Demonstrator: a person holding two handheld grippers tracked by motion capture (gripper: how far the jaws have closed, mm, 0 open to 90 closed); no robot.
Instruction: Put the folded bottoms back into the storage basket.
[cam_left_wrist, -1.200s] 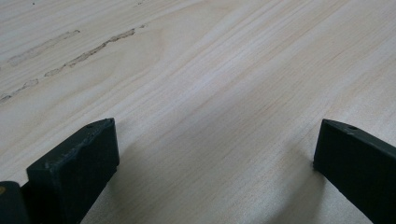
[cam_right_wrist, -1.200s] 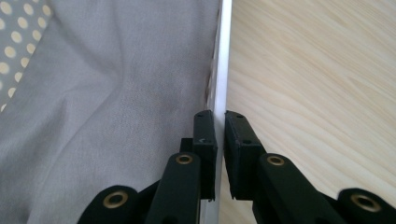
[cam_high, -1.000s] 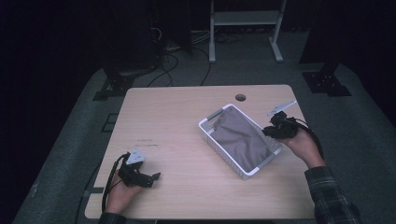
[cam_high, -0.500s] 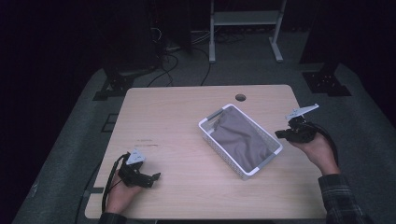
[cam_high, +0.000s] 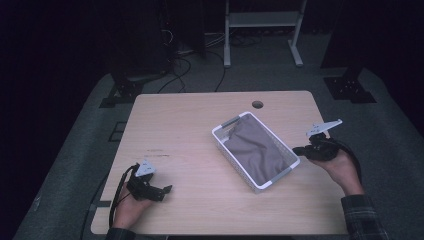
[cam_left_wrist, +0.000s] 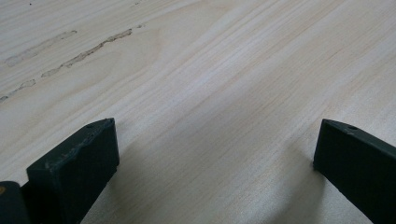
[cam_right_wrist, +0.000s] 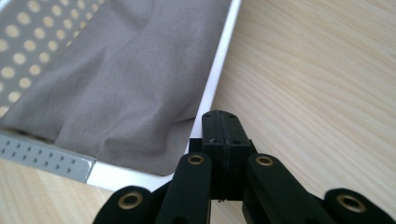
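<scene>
1. Two grippers are at work on the counter (cam_high: 200, 130). Nearest me, the left gripper (cam_high: 159, 190) rests by the front left corner with its jaws spread wide and nothing between them; its own view shows bare wood grain between the two black pads.
2. Further along to the right, the right gripper (cam_high: 299, 149) sits just off the basket's (cam_high: 220, 130) right side, clear of the rim. Its jaws are clenched together and empty; in the right gripper view the closed tips (cam_right_wrist: 220, 122) line up near the white rim (cam_right_wrist: 219, 70) without touching the cloth (cam_right_wrist: 126, 79).
3. The cloth (cam_high: 257, 150) lies inside the white basket at the middle right of the counter. It is grey-brown, soft, spread nearly flat over the perforated floor, with shallow folds and one edge bunched at the near corner.
4. My reading: the cloth is already placed and the hand is clear, so this is the let-go-and-retreat step. If anything remains, the next move asks only for the right hand to settle on the counter, or to reopen the jaws before tidying a fold.
5. Beyond the counter stand dark stands and cables on the floor.
</scene>
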